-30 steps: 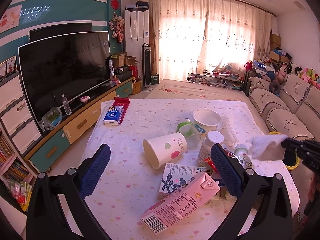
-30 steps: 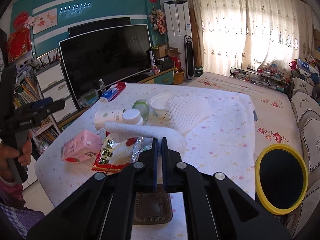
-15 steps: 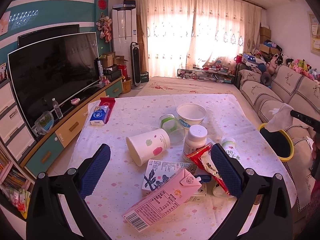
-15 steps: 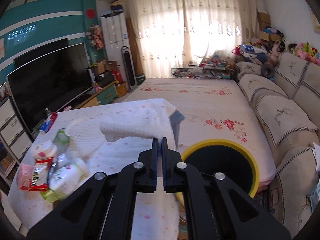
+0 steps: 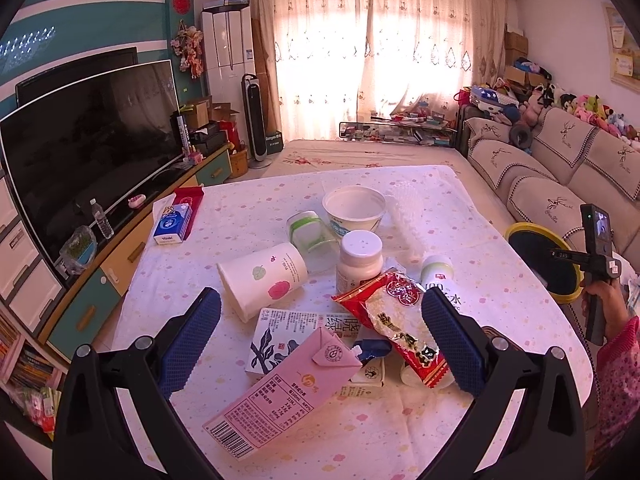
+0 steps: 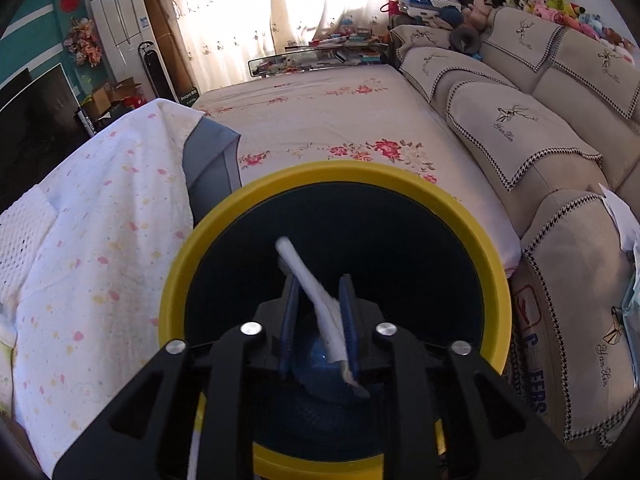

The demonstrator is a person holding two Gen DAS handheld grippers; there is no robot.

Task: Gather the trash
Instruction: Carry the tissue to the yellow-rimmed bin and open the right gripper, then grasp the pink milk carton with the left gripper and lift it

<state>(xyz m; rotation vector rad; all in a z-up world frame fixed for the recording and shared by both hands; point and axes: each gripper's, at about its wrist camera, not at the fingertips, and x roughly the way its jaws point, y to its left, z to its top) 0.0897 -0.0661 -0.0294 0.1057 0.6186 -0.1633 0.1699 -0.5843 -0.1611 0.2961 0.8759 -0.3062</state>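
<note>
Right tool (image 6: 318, 320) moved over one bin (image 6: 224, 216), parted, tissue (image 6: 316, 296) loose; left tool (image 5: 320, 344) wide, empty.

television (image 5: 88, 148) left wall | sofa (image 6: 520, 128) right, stuffed toys (image 5: 580, 108) on top | curtains (image 5: 372, 52) closed

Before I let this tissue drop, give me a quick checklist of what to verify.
1. Right gripper over the yellow-rimmed bin: ok.
2. Jaws parted: ok, a gap shows.
3. White tissue free of the gripper: not ok, it leans on one pad.
4. Bin has room: cannot tell, the inside is dark.
5. Left gripper open and empty: ok.
6. Trash left on the table: ok, pink carton and red snack bag lie nearest.
</note>
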